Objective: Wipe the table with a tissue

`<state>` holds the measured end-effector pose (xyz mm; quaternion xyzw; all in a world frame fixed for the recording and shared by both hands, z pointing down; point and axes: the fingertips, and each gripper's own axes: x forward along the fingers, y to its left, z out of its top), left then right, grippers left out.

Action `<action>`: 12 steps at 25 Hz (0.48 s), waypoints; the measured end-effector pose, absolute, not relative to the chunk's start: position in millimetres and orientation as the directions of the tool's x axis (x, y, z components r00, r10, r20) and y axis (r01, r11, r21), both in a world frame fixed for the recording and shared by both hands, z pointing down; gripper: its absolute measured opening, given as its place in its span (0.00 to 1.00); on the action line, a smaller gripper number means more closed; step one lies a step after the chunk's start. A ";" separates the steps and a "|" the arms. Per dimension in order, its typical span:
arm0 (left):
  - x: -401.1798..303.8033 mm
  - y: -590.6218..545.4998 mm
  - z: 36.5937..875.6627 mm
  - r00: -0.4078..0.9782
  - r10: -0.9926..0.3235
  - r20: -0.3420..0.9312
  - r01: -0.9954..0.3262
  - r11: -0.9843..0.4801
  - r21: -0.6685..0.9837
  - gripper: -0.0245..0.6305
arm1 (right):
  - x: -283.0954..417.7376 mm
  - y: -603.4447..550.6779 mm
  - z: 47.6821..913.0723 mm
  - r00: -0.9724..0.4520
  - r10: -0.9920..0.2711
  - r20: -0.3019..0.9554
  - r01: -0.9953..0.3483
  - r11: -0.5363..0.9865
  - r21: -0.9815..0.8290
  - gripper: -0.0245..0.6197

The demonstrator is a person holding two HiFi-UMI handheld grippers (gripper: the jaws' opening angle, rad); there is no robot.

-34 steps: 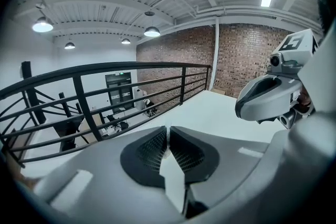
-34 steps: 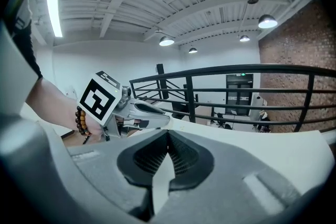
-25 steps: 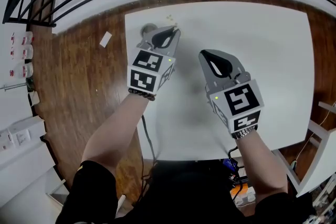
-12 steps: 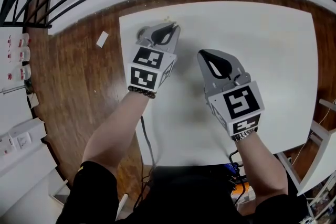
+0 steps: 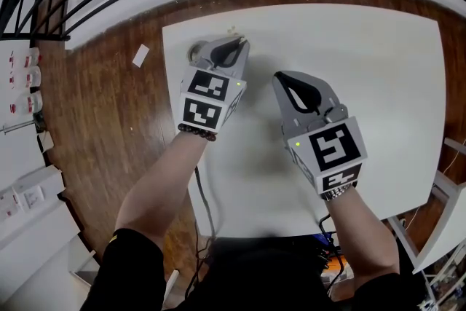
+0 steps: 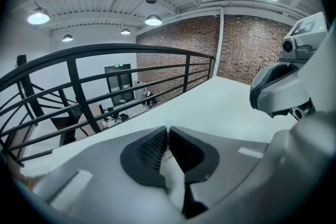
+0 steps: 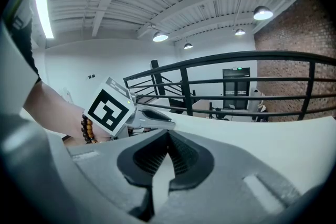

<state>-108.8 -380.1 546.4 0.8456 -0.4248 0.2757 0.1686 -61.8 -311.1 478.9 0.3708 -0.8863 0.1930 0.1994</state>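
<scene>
Jaws closed — left gripper (image 5: 239, 44) low, pinching tissue (image 5: 196, 52).

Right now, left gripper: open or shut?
Shut. The left gripper has its jaw tips together, with what looks like a creased white tissue pinched between them.

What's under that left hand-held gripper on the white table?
A crumpled pale tissue pokes out at the tip of the left hand-held gripper, jaws apparently closed on it, against the white table. The gripper covers the rest of it.
</scene>
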 end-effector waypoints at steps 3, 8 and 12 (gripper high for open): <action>-110.4 -381.5 548.7 0.472 -0.630 0.617 -0.804 -0.594 0.008 0.09 | -65.7 -312.7 480.3 -0.648 -0.578 0.496 -0.732 0.653 -0.196 0.02; -108.2 -380.0 555.8 0.441 -0.610 0.659 -0.785 -0.618 -0.047 0.09 | -68.8 -311.2 485.3 -0.646 -0.563 0.515 -0.730 0.653 -0.202 0.02; -109.4 -381.9 561.1 0.422 -0.599 0.680 -0.766 -0.637 -0.085 0.09 | -72.4 -313.8 489.0 -0.647 -0.557 0.520 -0.729 0.653 -0.207 0.02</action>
